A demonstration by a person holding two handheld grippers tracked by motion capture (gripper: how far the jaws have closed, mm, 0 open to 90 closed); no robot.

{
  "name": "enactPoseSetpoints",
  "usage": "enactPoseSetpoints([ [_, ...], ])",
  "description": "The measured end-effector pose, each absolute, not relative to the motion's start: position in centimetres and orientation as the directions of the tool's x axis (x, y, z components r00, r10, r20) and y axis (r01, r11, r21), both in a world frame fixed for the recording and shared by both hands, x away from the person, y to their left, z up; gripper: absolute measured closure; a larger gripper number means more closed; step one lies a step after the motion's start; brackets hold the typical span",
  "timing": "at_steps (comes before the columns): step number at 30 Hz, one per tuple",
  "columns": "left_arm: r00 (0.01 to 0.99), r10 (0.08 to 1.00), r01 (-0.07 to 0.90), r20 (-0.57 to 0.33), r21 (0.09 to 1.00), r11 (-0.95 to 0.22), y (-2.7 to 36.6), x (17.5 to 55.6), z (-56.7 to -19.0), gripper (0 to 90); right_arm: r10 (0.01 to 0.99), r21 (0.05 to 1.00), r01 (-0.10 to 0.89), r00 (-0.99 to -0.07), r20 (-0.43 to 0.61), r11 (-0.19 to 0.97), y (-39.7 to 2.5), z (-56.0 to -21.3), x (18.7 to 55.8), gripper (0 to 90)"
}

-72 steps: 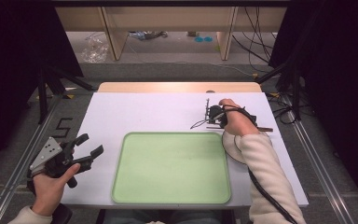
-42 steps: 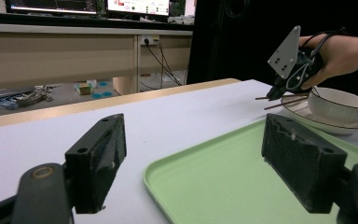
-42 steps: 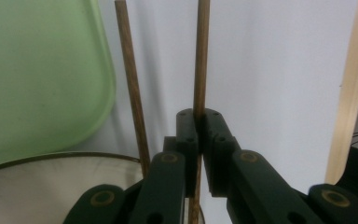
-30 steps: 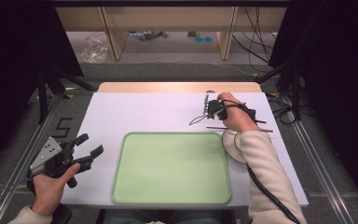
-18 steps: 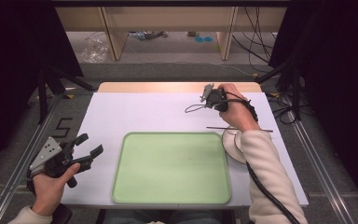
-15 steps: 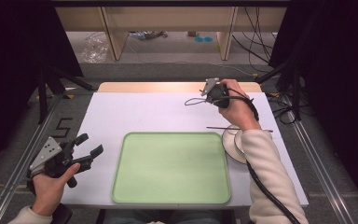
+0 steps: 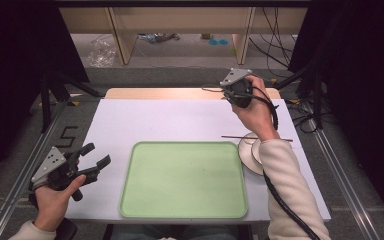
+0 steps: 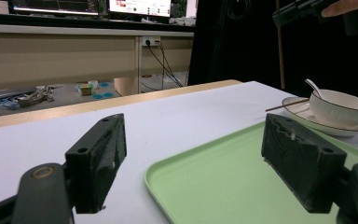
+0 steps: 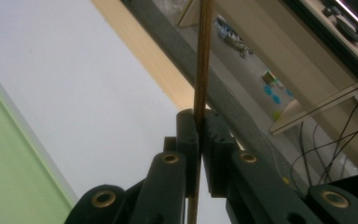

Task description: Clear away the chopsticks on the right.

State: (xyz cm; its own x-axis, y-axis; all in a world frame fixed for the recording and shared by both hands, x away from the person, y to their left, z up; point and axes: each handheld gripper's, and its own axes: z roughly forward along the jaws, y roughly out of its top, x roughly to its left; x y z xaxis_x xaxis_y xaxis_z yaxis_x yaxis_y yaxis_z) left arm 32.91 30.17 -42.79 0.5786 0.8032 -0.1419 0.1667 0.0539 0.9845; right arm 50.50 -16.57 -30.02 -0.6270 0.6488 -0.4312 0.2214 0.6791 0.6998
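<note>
My right gripper (image 7: 227,92) is raised over the far right part of the white mat, shut on a thin brown chopstick (image 9: 203,70) that runs between its closed jaws (image 9: 199,126). In the left gripper view that chopstick (image 8: 279,46) hangs down from the raised gripper (image 8: 303,7). A second chopstick (image 7: 240,136) lies across a white plate (image 7: 246,153). On the plate stands a white bowl (image 8: 340,105) with a spoon (image 8: 314,87) in it. My left gripper (image 7: 92,160) stands open at the near left, its jaws (image 8: 200,163) holding nothing.
A light green tray (image 7: 182,180) lies bare in the middle of the white mat (image 7: 155,120), with the plate just off its right edge. Beyond the table's wooden far edge (image 7: 155,93) are shelving and cables on the floor.
My right gripper has risen from beside the plate and moved toward the far edge, taking one chopstick with it. The other chopstick stays on the plate. The left gripper has not moved.
</note>
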Motion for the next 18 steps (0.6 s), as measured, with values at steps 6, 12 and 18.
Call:
enactPoseSetpoints([
  [6, 0.579, 0.803, 0.166, -0.141, 0.985, 0.053, 30.2, 32.9, -42.8, 21.9, 0.729, 0.78, 0.278, -0.613, -0.305, 0.561, -17.0, -29.2, 49.9, 87.5],
  [12, 0.579, 0.803, 0.165, -0.142, 0.985, 0.054, 30.1, 32.9, -42.8, 21.9, 0.794, 0.825, 0.354, -0.582, -0.175, 0.441, -17.2, -28.5, 49.5, 87.4],
  [18, 0.58, 0.802, 0.165, -0.142, 0.985, 0.054, 30.1, 32.9, -42.8, 21.9, 0.826, 0.828, 0.429, -0.56, -0.069, 0.361, -17.1, -28.0, 48.9, 87.5],
])
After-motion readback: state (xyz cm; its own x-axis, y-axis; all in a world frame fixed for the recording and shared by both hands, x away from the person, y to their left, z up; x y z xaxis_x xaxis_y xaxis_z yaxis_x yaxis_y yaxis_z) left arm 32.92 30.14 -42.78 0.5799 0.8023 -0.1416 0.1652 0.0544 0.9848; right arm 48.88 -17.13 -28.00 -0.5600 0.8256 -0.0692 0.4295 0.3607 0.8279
